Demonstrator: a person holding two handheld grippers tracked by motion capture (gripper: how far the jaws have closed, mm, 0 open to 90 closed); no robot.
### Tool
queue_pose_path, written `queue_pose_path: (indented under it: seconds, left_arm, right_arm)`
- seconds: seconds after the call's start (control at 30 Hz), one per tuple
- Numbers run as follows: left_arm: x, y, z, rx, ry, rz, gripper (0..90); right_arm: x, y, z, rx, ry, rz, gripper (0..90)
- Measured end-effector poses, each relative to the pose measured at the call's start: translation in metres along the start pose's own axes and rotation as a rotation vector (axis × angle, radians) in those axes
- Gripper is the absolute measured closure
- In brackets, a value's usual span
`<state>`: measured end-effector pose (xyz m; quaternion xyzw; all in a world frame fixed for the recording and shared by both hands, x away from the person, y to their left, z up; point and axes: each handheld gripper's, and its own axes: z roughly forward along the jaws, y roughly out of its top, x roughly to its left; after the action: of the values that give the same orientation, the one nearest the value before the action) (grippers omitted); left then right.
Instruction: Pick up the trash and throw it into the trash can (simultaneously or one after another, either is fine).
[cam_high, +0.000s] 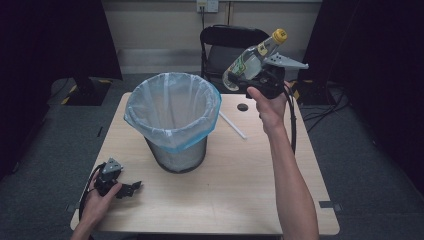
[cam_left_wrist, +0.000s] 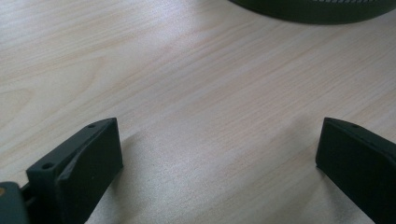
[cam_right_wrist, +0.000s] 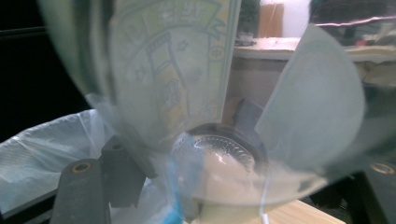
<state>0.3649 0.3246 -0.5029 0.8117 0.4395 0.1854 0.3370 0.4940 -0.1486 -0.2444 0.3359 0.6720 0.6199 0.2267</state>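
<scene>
My right claw (cam_high: 250, 75) pinched the bottle (cam_high: 254, 57) beside the bin (cam_high: 172, 117); next, I judged, carry it over the bin's rim and release.

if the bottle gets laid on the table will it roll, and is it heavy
The bottle looks round-bodied, so it would likely roll on the flat table. It seems clear and empty, so probably light. Its smooth plastic may slip in the right claw.

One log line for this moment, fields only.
right gripper: shut on bottle, raised beside bin rim | left gripper: open, on table | straw: on table
</scene>
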Motion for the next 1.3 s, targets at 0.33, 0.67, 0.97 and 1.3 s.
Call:
queue_pose_path:
  seconds: [0.33,0.67,0.97,1.3]
  left_arm:
    - [0.0,0.0,0.0,0.0,0.0,0.0,0.0]
    - [0.0,0.0,0.0,0.0,0.0,0.0,0.0]
    - [0.0,0.0,0.0,0.0,0.0,0.0,0.0]
    - [0.0,0.0,0.0,0.0,-0.001,0.0,0.0]
  right_arm:
    - [0.017,0.015,0.014,-0.02,0.063,0.001,28.1]
    - [0.031,0.023,0.029,-0.017,0.113,-0.003,28.1]
    - [0.046,0.03,0.038,-0.011,0.162,-0.012,28.1]
    - [0.061,0.027,0.053,0.01,0.207,-0.029,28.0]
